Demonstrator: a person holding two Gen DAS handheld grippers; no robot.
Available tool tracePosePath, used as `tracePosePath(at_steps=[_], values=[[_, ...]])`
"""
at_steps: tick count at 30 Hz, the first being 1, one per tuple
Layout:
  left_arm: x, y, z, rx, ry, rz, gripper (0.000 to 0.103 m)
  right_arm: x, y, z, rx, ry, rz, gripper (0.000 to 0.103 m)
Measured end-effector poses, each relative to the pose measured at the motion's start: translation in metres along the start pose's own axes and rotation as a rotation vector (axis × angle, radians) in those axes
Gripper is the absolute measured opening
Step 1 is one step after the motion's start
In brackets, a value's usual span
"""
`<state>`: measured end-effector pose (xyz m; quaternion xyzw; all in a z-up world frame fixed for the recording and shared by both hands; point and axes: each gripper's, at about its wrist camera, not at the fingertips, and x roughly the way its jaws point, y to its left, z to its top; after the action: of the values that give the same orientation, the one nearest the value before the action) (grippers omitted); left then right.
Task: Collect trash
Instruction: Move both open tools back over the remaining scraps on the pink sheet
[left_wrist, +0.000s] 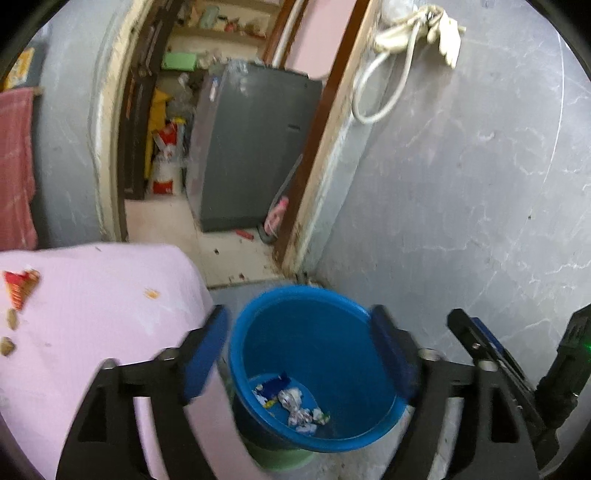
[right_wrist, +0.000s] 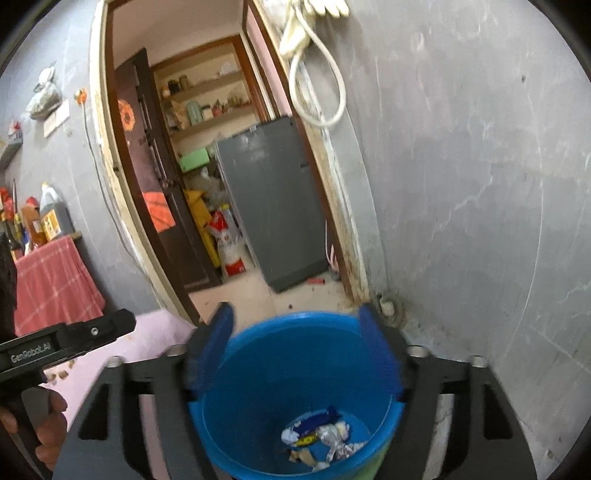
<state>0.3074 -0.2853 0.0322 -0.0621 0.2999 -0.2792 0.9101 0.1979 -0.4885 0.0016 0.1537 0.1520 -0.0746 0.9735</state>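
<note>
Right now both claws hang over the blue bucket (left_wrist: 314, 369), which stands on the floor in the corner by the grey wall (left_wrist: 461, 184). The left gripper (left_wrist: 301, 354) has its jaws spread wide with nothing between them, and the right gripper (right_wrist: 297, 350) is wide and bare too. Crumpled wrappers (left_wrist: 291, 404) lie at the bottom of the bucket.

More trash is left on the pink cloth (left_wrist: 103, 314), just beside the bucket on its left. A red wrapper (left_wrist: 20, 286) lies near the far left edge of the left wrist view, with small brown scraps (left_wrist: 9, 332) close below it and an orange crumb (left_wrist: 151, 294) nearer the bucket.

So I think the next grab lies off to the left, away from the wall. The left claw sits on that side, so it looks the nearer one, and the red wrapper seems to point its narrow end downward
</note>
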Motion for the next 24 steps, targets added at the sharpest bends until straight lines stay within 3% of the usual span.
tracePosePath(at_steps=[4, 8, 24], values=[[-0.035, 0.004, 0.005, 0.013, -0.102, 0.052, 0.099, -0.014, 0.013, 0.011, -0.007, -0.041, 0.015, 0.086], [-0.071, 0.01, 0.01, 0.021, -0.191, 0.137, 0.101, -0.027, 0.027, 0.019, -0.027, -0.076, 0.039, 0.103], [-0.195, 0.058, 0.013, 0.035, -0.386, 0.355, 0.101, -0.069, 0.122, 0.041, -0.113, -0.172, 0.176, 0.103]])
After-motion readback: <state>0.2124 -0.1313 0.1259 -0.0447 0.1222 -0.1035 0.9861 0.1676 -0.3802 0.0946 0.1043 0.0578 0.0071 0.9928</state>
